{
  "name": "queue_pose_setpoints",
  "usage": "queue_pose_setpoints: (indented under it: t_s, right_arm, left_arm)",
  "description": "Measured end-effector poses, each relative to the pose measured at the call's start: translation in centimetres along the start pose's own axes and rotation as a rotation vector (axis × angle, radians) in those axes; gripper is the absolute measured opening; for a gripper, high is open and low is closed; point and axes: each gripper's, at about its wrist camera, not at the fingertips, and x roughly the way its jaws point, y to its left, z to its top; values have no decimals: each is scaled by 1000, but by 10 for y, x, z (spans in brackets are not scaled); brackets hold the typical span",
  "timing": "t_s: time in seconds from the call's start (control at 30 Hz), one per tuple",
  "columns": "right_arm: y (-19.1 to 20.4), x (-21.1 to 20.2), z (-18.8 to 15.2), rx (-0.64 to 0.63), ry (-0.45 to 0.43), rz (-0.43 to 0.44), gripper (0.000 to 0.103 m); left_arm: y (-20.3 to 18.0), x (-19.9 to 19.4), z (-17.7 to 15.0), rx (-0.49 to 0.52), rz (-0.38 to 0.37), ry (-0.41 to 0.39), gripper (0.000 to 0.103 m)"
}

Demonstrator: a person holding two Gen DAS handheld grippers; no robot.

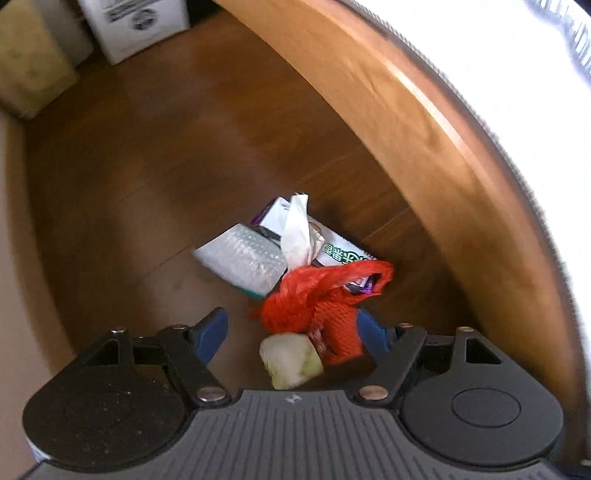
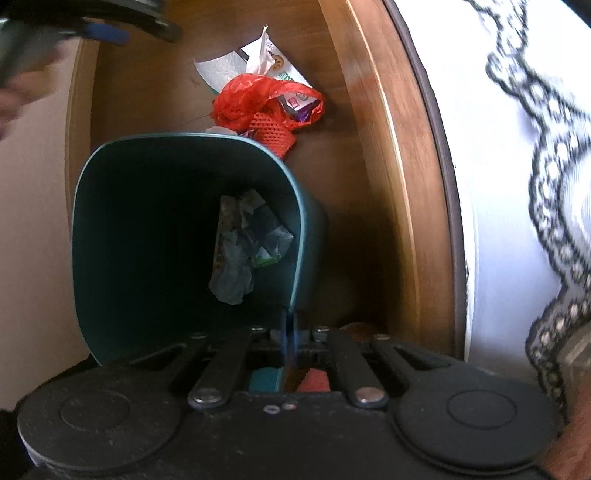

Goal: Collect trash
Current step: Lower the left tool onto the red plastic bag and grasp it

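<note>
between my left fingers [image 1: 291,332], which are spread wide, sits the near end of a small heap of trash on the wooden floor beside a bed frame [image 1: 424,122]. closest to me is a pale green vegetable scrap [image 1: 290,360], and just beyond it an orange foam net [image 1: 338,330], which hides part of my right-hand finger; i cannot tell whether the two touch. on top of the net lies a crumpled red plastic bag [image 1: 317,284]. farther out are a white tissue [image 1: 297,236], a sheet of bubble wrap [image 1: 243,258] and printed wrappers [image 1: 341,253].

i judge all of it light and soft. the bag and net should crush easily and bunch together, so pinching them where they overlap looks best. the thin plastic may slip, and the vegetable piece looks moist and could drop out.

my right fingers [image 2: 290,334] are pressed together, pinching the rim of a dark green bin [image 2: 192,177] at its near corner. it is tilted toward me, with crumpled wrappers [image 2: 247,240] already inside. the heap lies just past its far rim. my left gripper [image 2: 110,26] shows at the top left of the right wrist view.
</note>
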Motion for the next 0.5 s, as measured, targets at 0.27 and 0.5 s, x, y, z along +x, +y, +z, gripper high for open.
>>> queue_pose_setpoints:
  t_s: [0.27, 0.5]
  right_arm:
    - [-4, 1, -5, 2, -6, 28, 3]
    - [-5, 3, -7, -2, -3, 29, 3]
  left_arm:
    - [-14, 112, -6, 105, 12, 68, 76]
    - [-2, 168, -7, 73, 10, 91, 75]
